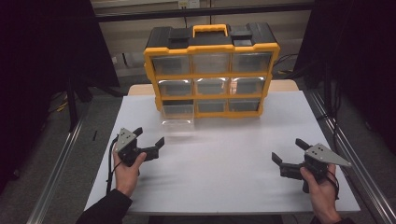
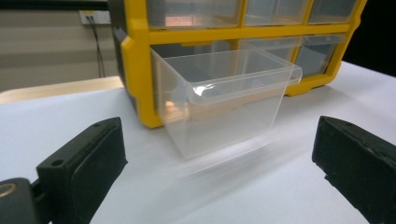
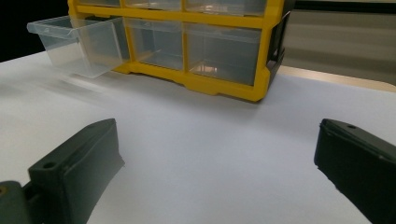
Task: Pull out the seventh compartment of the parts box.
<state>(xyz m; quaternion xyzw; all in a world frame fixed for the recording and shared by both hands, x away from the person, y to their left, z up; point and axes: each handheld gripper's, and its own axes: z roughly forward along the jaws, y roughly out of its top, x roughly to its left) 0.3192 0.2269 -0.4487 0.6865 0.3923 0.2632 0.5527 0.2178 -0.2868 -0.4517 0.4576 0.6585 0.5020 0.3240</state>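
While both hands rest low on the white worktop (image 1: pixel 224 158), the left tongs (image 1: pixel 150 138) and right tongs (image 1: pixel 287 150) gape empty. Beyond, a clear drawer (image 1: pixel 177 114) juts from the yellow organizer's (image 1: pixel 211 70) bottom-left slot. No lettering is legible.

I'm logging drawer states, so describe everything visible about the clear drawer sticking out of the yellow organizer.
The clear drawer is a see-through plastic bin, boxy with a lipped rim and a small pull tab at its front edge. It looks empty. It is drawn well out of the bottom-left slot of the yellow organizer, its back end apparently just inside the frame, and sits upright above the white table. The left gripper faces it with jaws open, not touching; the right gripper is open too, farther off.
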